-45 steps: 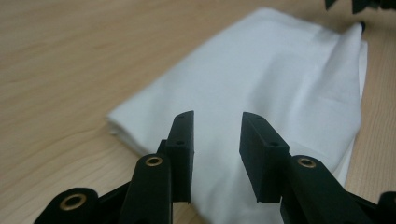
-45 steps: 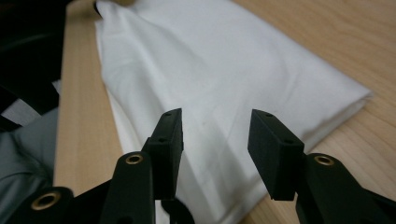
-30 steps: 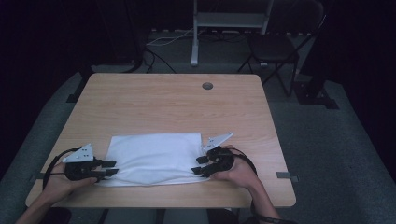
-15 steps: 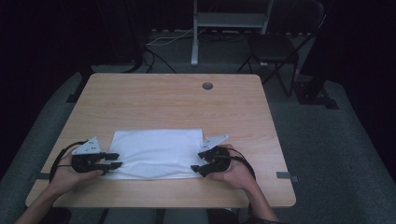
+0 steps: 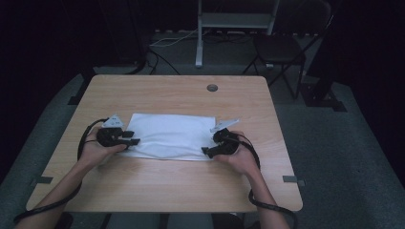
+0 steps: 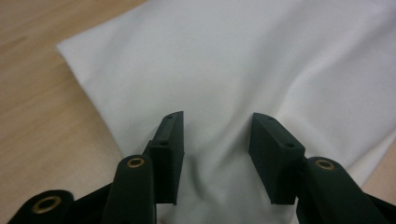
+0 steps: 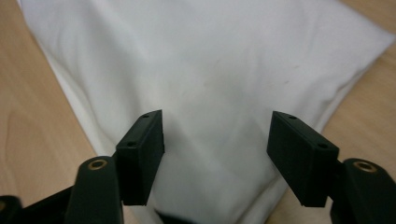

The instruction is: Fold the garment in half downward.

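Note:
A white folded cloth (image 5: 169, 136) lies flat on the wooden table (image 5: 191, 95), a little nearer my side than the middle. My left gripper (image 5: 131, 138) rests at the cloth's left edge. In the left gripper view its jaws (image 6: 215, 158) stand apart over the cloth (image 6: 243, 70); they have just been opening and pinch nothing. My right gripper (image 5: 206, 151) is at the cloth's near right corner. In the right gripper view its jaws (image 7: 215, 154) stand wide above the cloth (image 7: 210, 60), also just opening, with the fabric lying loose below them.
A round cable hole (image 5: 212, 88) sits near the table's far edge. Beyond the table stand a dark folding chair (image 5: 282, 47) and a metal stand (image 5: 234, 19) on the carpet. A grey tape mark (image 5: 291, 179) is at the table's near right.
Both hands slid away from the near edge and the cloth moved with them toward the table's middle. Both grippers' jaws have spread and let go of the cloth.

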`<state>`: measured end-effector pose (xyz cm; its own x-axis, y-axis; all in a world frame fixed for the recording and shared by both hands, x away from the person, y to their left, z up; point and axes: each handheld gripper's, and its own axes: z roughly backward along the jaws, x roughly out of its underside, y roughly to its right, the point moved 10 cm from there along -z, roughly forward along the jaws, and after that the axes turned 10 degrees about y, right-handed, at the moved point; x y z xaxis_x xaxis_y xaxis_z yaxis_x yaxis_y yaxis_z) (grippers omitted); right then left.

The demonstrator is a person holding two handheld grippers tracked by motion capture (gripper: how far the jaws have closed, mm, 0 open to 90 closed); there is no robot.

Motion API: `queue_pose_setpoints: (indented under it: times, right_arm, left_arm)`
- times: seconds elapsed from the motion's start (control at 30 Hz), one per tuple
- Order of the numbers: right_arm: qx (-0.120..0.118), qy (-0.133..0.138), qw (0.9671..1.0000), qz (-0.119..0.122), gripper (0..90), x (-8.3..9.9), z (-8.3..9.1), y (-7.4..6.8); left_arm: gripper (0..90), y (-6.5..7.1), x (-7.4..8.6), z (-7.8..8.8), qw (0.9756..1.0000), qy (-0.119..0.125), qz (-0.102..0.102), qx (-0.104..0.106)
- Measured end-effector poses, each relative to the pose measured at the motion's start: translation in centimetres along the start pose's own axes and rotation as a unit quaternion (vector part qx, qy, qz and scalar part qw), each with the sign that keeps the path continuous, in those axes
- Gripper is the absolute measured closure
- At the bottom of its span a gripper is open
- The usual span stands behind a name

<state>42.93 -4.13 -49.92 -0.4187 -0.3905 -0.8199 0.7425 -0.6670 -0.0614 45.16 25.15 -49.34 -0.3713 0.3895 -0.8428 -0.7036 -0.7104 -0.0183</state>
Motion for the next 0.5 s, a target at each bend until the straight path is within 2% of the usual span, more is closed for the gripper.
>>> queue_pose_setpoints:
  times: [0.07,0.13,0.17,0.23,0.33,0.37,0.5]
  right_arm:
    - [0.017,0.027,0.9992,-0.023,33.1,-1.4,0.1,0.7]
    - [0.026,0.032,0.9988,-0.026,32.0,-2.1,0.0,0.5]
    - [0.027,0.028,0.9990,-0.021,31.8,-2.2,-0.2,0.0]
    - [0.021,0.010,0.9997,-0.006,31.3,-1.8,-0.8,-1.3]
    - [0.022,-0.032,0.9991,0.015,30.1,-0.1,-1.5,-2.1]
    - [0.023,-0.021,0.9994,0.014,30.7,-0.1,-1.5,-2.0]
    - [0.028,-0.012,0.9994,0.014,30.5,0.2,-1.1,-1.2]
  left_arm:
    - [53.4,0.2,-0.5,0.3,0.9999,0.009,0.008,-0.012]
    - [53.4,1.0,-0.1,0.5,0.9999,-0.006,-0.005,-0.010]
    - [53.4,1.5,0.5,0.7,0.9996,-0.021,-0.019,-0.006]
    - [53.1,2.0,1.2,0.9,0.9990,-0.032,-0.029,-0.008]
    - [53.1,2.2,1.5,1.4,0.9992,-0.030,-0.023,-0.009]
    - [53.0,2.2,1.6,1.5,0.9992,-0.031,-0.025,-0.011]
    - [50.5,2.3,1.6,1.4,0.9993,-0.029,-0.022,-0.012]
